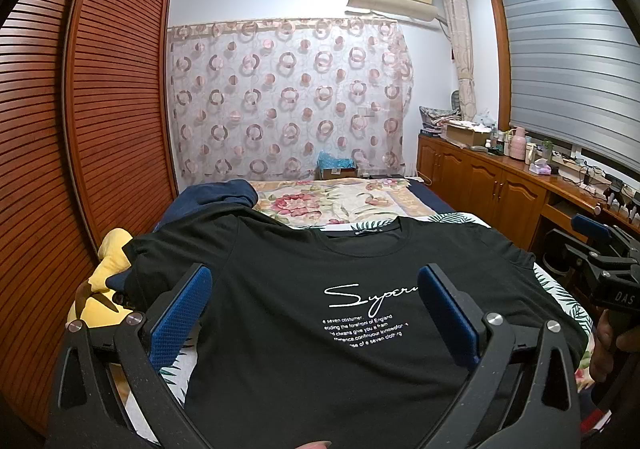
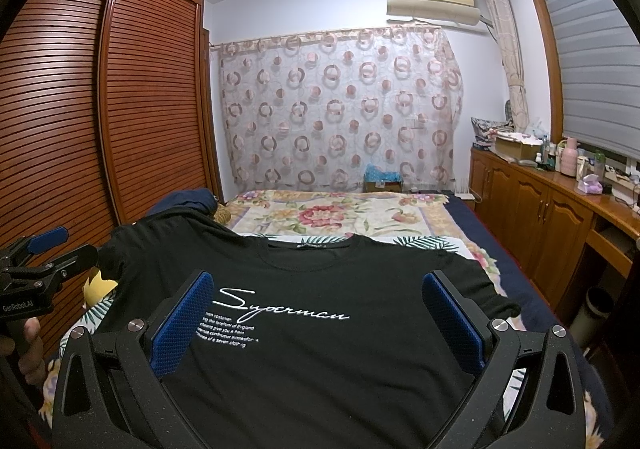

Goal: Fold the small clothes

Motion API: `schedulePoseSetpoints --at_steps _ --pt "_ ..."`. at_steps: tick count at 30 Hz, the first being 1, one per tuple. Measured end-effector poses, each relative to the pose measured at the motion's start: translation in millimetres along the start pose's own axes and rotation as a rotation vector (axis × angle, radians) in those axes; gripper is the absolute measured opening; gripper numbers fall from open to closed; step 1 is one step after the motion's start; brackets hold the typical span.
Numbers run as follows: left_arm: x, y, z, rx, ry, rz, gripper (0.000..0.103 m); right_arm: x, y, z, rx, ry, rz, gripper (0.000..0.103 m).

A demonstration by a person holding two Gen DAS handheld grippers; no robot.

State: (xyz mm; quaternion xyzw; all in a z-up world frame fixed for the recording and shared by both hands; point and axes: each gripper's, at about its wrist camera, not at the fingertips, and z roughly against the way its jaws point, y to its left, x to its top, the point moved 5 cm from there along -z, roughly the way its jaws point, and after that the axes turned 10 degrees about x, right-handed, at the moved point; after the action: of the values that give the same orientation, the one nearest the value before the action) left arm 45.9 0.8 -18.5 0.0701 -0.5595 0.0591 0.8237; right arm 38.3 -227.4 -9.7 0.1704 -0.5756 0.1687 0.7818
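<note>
A black T-shirt [image 1: 304, 277] with white script print lies flat, front up, on the bed, collar pointing away from me; it also fills the right wrist view as the same T-shirt [image 2: 320, 361]. My left gripper [image 1: 316, 313] hovers open above its chest, blue pads wide apart with nothing between them. My right gripper [image 2: 318, 321] is likewise open over the print. Each gripper shows at the edge of the other's view: the right gripper [image 1: 600, 249] held by a hand, the left gripper [image 2: 36, 253] at far left.
The bed [image 2: 532, 289] carries a floral quilt [image 1: 340, 201] beyond the shirt, a navy garment [image 1: 212, 197] and a yellow plush toy [image 1: 100, 289] at the left. A louvred wooden wardrobe [image 1: 80, 109] lines the left; a cluttered wooden cabinet [image 2: 540, 201] runs along the right.
</note>
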Motion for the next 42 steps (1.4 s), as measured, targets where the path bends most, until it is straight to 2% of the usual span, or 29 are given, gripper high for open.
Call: schedulePoseSetpoints --at_steps 15,19,23,37,42 --pt "-4.3 4.3 -4.0 -0.005 0.014 -0.003 0.103 -0.5 0.0 -2.1 0.007 0.008 -0.001 0.103" --pt "3.6 18.4 -9.3 0.001 0.042 -0.002 0.103 -3.5 -0.6 -8.9 0.023 0.03 -0.004 0.103" --pt "-15.2 34.2 -24.5 0.015 0.074 0.001 0.103 -2.9 1.8 -16.3 0.046 0.053 0.001 0.103" --pt "-36.4 70.3 -49.6 0.027 0.126 0.002 0.103 3.2 -9.7 -40.0 0.103 0.119 0.035 0.103" --pt "-44.3 93.9 -63.2 0.045 0.144 0.002 0.102 2.0 -7.8 -52.1 0.125 0.144 0.055 0.103"
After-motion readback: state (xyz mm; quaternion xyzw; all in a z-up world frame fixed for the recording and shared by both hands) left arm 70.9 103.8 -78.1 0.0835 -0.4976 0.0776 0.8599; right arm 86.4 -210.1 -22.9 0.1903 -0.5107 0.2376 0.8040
